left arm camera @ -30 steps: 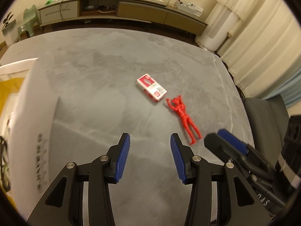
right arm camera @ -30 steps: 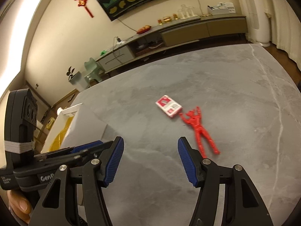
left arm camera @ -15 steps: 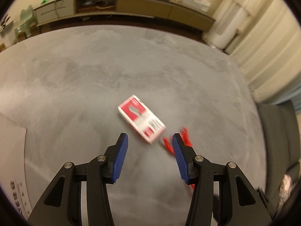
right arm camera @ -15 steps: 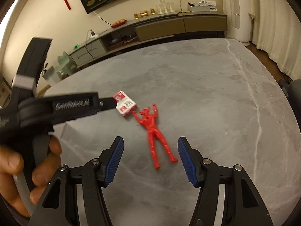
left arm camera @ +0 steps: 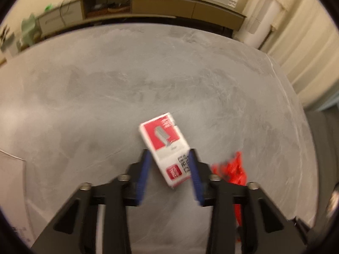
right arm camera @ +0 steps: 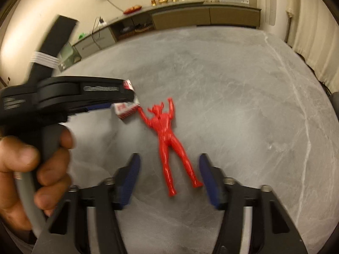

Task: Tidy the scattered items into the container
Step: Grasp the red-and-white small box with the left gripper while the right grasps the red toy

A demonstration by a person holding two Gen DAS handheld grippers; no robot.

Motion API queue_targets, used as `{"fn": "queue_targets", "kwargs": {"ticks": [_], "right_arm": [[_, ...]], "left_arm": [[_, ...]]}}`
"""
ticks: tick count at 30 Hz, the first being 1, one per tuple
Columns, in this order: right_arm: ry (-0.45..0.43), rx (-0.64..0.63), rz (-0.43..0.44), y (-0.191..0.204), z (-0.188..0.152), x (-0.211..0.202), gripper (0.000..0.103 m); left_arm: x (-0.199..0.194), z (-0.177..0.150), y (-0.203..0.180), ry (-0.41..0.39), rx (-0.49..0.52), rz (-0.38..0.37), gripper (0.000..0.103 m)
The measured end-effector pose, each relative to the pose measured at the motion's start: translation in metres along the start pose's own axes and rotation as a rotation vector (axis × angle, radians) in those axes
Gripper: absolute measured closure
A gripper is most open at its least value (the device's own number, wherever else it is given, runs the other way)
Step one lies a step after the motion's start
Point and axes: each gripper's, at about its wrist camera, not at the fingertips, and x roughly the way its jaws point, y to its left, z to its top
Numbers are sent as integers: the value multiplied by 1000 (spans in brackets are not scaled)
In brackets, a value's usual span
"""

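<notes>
Now your left gripper (left arm camera: 170, 172) straddles the box (left arm camera: 164, 146), fingers spread, its long axis running far-left; your right gripper (right arm camera: 168, 178), also spread, frames the figure's (right arm camera: 167, 136) legs on the surface (right arm camera: 243, 105).

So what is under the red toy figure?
The red toy figure lies flat on the grey table; only bare tabletop shows around it. Anything beneath its body is hidden.

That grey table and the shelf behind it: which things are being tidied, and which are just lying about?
Being tidied:
red and white box, between the left tool fingers
red toy figure, ahead of the open right tool

Just lying about:
long sideboard with ornaments
green chair
curtains
</notes>
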Motion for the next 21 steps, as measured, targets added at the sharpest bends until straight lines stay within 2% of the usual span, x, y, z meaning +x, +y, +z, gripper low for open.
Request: {"fn": "queue_targets", "kwargs": {"ticks": [1, 5, 6, 7, 8, 9, 11, 15, 16, 18, 19, 21], "right_arm": [[9, -5, 5, 1, -1, 1, 71], [13, -25, 38, 10, -6, -5, 72], [7, -29, 47, 12, -7, -8, 72], [-1, -32, 48, 13, -7, -10, 72], [-12, -34, 44, 12, -6, -12, 67], [-22, -35, 41, 12, -6, -14, 51], [-38, -17, 47, 7, -4, -12, 38], [-33, -6, 28, 2, -1, 1, 37], [-31, -12, 23, 3, 0, 2, 39], [-27, -24, 12, 4, 0, 3, 71], [-25, -29, 7, 5, 1, 4, 74], [-28, -23, 20, 5, 0, -2, 75]], "left_arm": [[-4, -3, 1, -2, 14, 6, 91], [-17, -17, 10, -10, 18, 22, 92], [-22, -17, 10, -27, 20, 29, 89], [-24, -15, 9, -31, 19, 23, 68], [-25, -12, 9, -35, 18, 17, 49], [-26, -9, 8, -39, 18, 11, 49], [-19, -1, 4, -33, 22, -3, 48], [8, 9, -2, -19, 47, 27, 45], [9, 6, -3, -19, 63, 40, 48], [12, 1, -4, -19, 97, 67, 76], [13, -1, -4, -18, 109, 76, 88], [10, -6, 1, -7, 92, 45, 88]]}}
